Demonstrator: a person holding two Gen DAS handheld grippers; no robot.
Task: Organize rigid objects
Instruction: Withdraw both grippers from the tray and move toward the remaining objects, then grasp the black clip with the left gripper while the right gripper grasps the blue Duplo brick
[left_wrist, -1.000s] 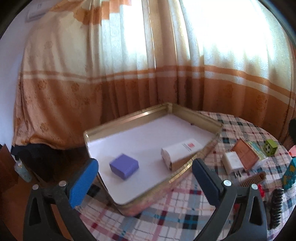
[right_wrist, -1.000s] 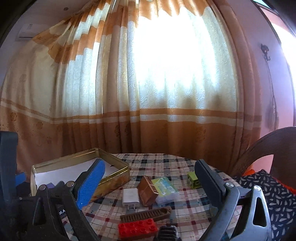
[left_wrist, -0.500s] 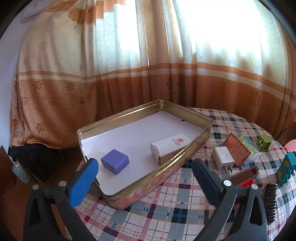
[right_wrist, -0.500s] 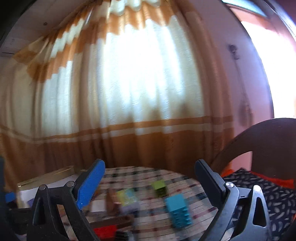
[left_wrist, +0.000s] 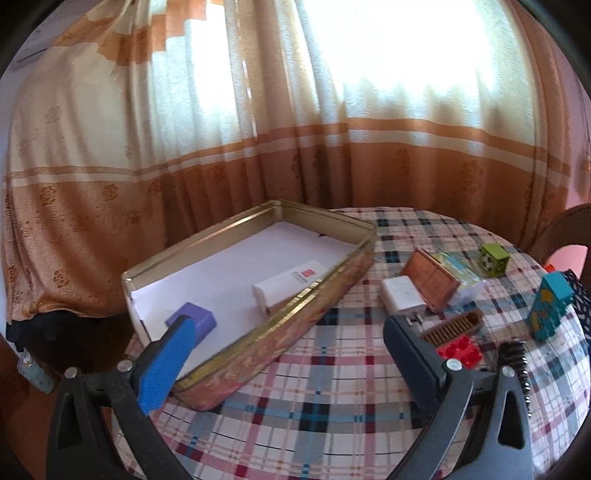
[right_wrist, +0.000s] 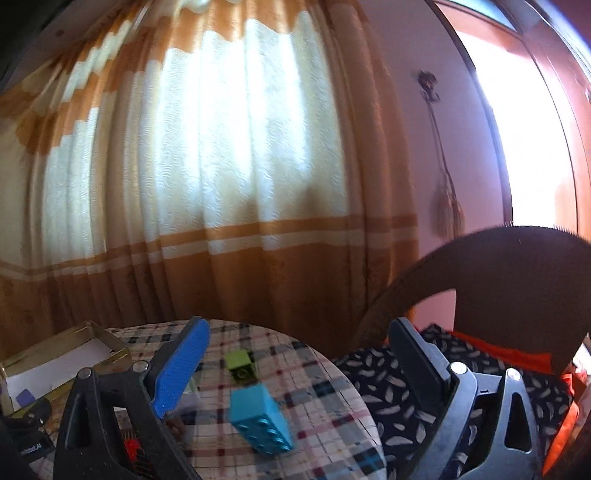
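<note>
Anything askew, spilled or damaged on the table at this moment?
Nothing spilled or visibly damaged. The tin holds only a purple block and a white box, while the other items lie loosely bunched on the tablecloth. The brown case sits propped at a tilt against its neighbours. Both grippers are open and empty.

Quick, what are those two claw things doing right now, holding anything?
Left gripper: open, holding nothing.
Right gripper: open, holding nothing.
</note>
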